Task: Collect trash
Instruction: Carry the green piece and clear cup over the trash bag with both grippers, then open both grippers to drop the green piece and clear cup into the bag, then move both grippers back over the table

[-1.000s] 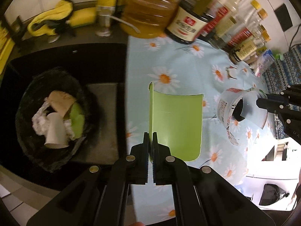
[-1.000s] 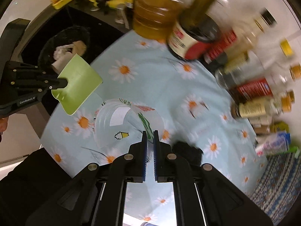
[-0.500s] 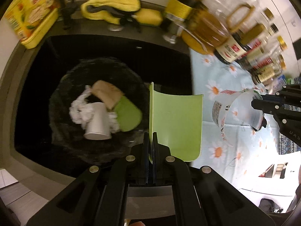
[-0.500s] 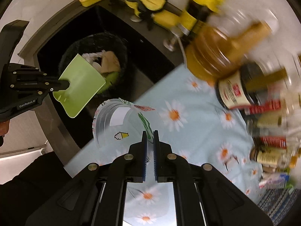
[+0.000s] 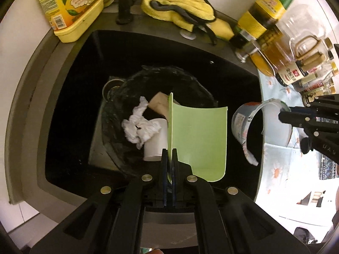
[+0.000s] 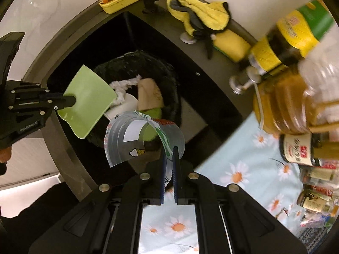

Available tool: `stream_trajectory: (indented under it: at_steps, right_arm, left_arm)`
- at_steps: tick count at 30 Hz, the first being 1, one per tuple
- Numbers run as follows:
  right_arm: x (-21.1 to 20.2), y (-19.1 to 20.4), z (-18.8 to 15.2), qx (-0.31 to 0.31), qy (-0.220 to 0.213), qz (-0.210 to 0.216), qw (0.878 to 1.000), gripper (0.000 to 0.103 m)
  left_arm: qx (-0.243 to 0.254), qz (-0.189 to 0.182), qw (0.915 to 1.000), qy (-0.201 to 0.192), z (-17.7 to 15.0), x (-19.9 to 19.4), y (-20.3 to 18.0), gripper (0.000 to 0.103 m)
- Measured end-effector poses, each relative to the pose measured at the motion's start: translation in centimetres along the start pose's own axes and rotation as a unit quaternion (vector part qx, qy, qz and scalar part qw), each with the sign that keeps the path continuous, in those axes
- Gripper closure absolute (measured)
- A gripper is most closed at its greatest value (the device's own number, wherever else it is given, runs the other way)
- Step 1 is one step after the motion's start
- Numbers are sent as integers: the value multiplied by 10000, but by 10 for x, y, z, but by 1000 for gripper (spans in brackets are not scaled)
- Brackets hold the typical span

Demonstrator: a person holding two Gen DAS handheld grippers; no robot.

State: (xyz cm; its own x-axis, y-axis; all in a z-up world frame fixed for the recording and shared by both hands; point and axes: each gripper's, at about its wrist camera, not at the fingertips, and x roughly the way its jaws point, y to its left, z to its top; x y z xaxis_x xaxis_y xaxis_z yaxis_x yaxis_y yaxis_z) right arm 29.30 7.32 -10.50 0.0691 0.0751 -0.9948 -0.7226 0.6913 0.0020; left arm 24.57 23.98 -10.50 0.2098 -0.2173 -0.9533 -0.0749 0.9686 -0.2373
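Trash in hand is of two kinds: a green sheet and a clear wrapper. The left gripper is clamped on the sheet's lower edge and holds it upright over the bin, which stands in the black sink. The right gripper is clamped on the curled, printed wrapper, which hangs above the sink just beside the bin's rim, on the side toward the daisy cloth. The two pieces are near each other but apart. Inside the bin lie crumpled tissue, a white cup on its side, a brown paper piece and a green piece. Behind the sink sit a yellow cloth and a yellow tub. Bottles crowd the cloth's far edge, partly blurred.
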Motion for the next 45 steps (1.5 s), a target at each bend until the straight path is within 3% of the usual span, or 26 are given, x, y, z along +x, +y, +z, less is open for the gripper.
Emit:
stream_trajectory:
  at_steps: [7,9,10,11,14,19,27,30,35,38,40,42,45]
  right_arm:
    - [14,13,31,-41,51,99,9999,96]
    - [17,11,38,39,69,192,9998,85]
    - [18,9,41,114,63,272,9995,63]
    - [18,6,42,170,54,337,9993,60]
    - [21,4,45,253,137,493,9984,60]
    - [19,2,41,293,163,476,9983,60]
    - [2,-4,20,490,15,550,9973,60]
    - [-7,-9,10,612,-66,600,9963,59]
    - [-21,-27,-15,946,-228,680,9929,45]
    - [-28,-43,-32,1212,-308,720,9895,43]
    - [-33,-59,-46,1425,-330,709,9867,41]
    - [-38,-75,-58,1620,-364,637,9841,41]
    - [-43,-100,-77,1881,-365,547,9799,36]
  left_arm:
    - [-147,-78,9998,84,15,9,20,96]
    - [-155,-82,9998,133,19,14,24,96]
    - [-179,-97,9997,151,20,16,25,93]
    - [-211,-133,9996,151,22,17,27,85]
    - [-226,-144,9995,152,26,19,29,70]
    - [-178,-165,9996,164,29,22,26,69]
    - [-16,-166,9998,96,26,15,7,69]
    - [36,-137,9999,53,23,9,2,64]
    - [188,-95,9998,29,18,2,-10,64]
    - [271,-101,9996,43,18,1,-20,64]
    - [356,-77,9993,34,17,-1,-30,60]
    - [474,-75,9988,-14,16,-4,-41,49]
    - [625,-41,9980,-56,13,-8,-58,49]
